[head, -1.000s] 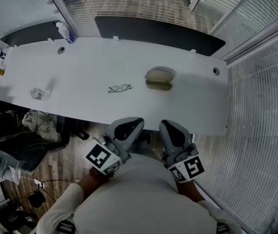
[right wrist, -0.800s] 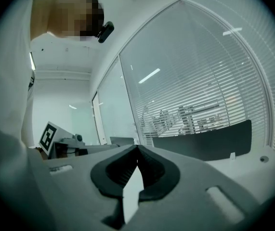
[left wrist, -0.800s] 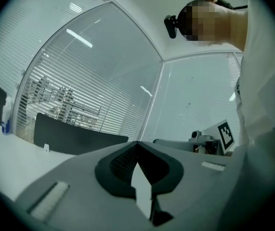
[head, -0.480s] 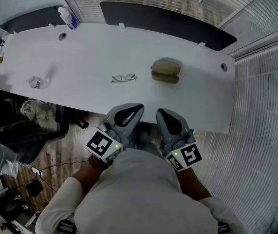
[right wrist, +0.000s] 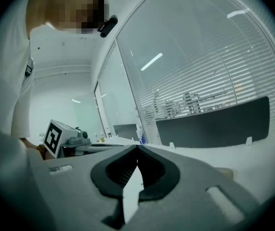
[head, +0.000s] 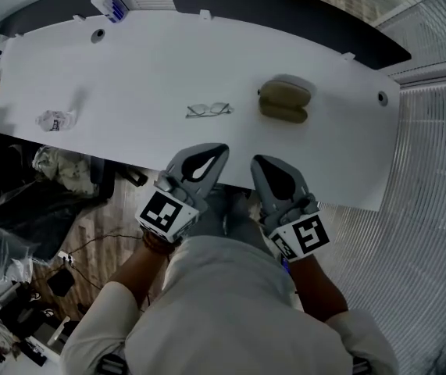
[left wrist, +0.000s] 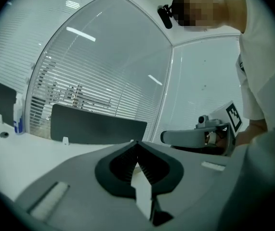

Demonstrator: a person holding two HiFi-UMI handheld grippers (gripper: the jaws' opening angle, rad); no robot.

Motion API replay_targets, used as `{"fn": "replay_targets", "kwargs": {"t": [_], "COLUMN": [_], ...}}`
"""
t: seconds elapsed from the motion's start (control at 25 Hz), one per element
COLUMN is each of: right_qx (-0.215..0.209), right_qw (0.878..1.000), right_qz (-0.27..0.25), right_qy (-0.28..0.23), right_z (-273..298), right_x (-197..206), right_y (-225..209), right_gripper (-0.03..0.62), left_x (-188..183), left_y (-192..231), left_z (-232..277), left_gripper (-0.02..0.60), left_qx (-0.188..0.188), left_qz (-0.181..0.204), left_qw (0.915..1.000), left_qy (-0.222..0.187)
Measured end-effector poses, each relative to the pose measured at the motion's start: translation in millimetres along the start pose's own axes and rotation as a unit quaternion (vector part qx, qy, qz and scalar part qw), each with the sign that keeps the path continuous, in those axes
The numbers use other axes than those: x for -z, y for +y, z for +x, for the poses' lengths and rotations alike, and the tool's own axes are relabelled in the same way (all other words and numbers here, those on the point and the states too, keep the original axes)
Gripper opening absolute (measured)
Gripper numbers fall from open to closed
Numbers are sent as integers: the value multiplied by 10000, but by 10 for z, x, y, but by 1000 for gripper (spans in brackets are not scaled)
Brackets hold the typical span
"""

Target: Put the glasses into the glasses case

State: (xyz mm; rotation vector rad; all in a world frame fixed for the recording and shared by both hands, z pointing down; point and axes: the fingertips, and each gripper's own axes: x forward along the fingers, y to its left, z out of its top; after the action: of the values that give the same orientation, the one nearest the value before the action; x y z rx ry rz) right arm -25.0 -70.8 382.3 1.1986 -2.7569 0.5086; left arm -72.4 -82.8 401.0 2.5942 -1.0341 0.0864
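Observation:
The thin-framed glasses (head: 208, 110) lie on the white table (head: 144, 76), lenses side by side. To their right sits the olive-tan glasses case (head: 284, 102), its lid closed. My left gripper (head: 218, 148) hovers at the table's near edge, just below the glasses, with its jaws shut and empty. My right gripper (head: 258, 162) is next to it, below the case, also shut with nothing in it. In the left gripper view the left gripper (left wrist: 137, 141) shows its tips meeting. The right gripper (right wrist: 137, 147) in its own view looks the same.
A crumpled clear wrapper (head: 54, 120) lies at the table's left end and a small bottle (head: 104, 0) at its far left corner. Dark panels (head: 285, 14) run along the far edge. Bags and a chair (head: 58, 194) stand under the table's left side.
Both grippers have come forward and down together to the table's near edge. The glasses and the case have stayed in place on the table.

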Motion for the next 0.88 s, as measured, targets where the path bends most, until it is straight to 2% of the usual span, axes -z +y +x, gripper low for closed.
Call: {"fn": "replay_targets", "kwargs": {"t": [0.2,0.44,0.52,0.72,0.88], "right_qx": [-89,-161,-190,-252,-311], "right_qw": [9997,9986,9981,9970,9963], "right_qz": [57,162,180,227,260], "right_qy": [209,472,566,698,763], "right_z": [260,551,641,842,956], "right_x": [224,529,638,808,884], "right_y": [-80,-208,-252,-343,-372], "right_gripper": [2,2,2,2,2], "left_x": [281,578,726,1163,1501], "left_y": [249,556,699,1091,1323], "left_z": [98,221,262,353,423], "left_gripper": [3,5,26,46,54], "left_qx": [-152,-294,-422,-725,-747], "left_qz": [6,268,385,962,1601], "left_qw": [9995,9975,9953,9803,9602], "left_qy": [286,593,779,1564,2165]}}
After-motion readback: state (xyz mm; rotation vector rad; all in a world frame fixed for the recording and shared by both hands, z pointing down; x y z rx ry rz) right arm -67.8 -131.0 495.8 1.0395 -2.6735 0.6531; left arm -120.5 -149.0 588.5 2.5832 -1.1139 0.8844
